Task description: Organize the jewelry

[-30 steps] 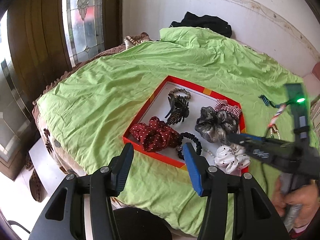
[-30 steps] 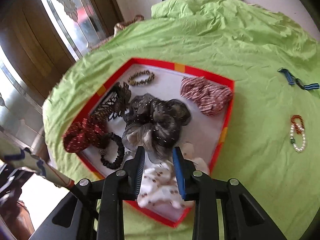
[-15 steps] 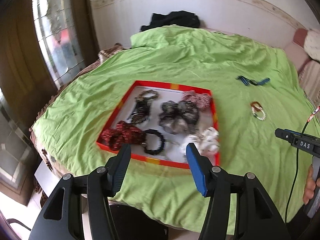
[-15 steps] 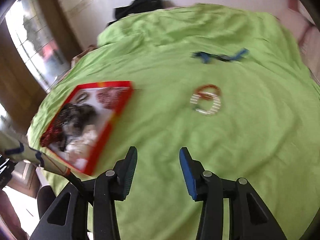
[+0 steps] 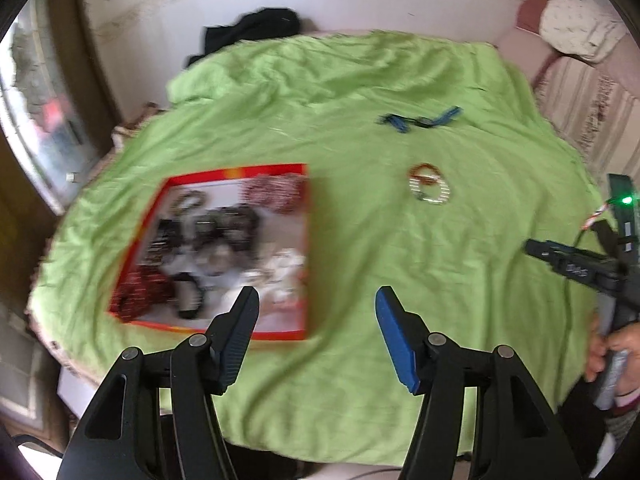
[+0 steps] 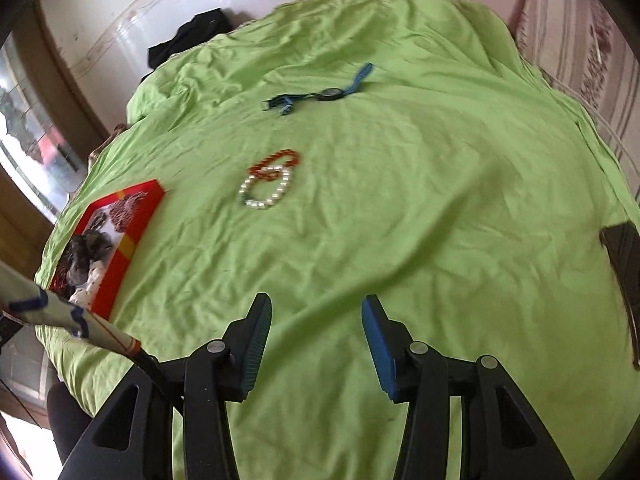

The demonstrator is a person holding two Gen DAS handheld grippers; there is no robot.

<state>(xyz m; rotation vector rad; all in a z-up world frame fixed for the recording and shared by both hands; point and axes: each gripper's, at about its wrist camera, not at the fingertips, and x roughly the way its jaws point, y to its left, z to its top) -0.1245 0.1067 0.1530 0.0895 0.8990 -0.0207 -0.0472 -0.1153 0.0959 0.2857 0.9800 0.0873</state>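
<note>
A red-rimmed tray [image 5: 304, 248] [image 6: 140, 220] with several scrunchies and hair clips lies on the green cloth. A white pearl bracelet [image 6: 264, 190] and a red bead bracelet [image 6: 276, 162] lie overlapped on the cloth, also in the left wrist view [image 5: 429, 184]. A blue-strapped watch [image 6: 328, 90] [image 5: 420, 120] lies farther back. My left gripper [image 5: 316, 312] is open and empty over the cloth beside the tray's right edge. My right gripper [image 6: 316, 320] is open and empty, well short of the bracelets; it also shows in the left wrist view [image 5: 538, 248].
A green cloth [image 6: 400, 200] covers the round table. A black garment [image 5: 256, 32] lies at the far edge by the wall. A striped pink sofa [image 6: 580, 40] stands at the right. A dark flat object [image 6: 624, 264] lies at the right edge.
Both grippers have swung right, away from the tray. The right gripper has left the white scrunchie in the tray, opened wider and now faces the bracelets.
</note>
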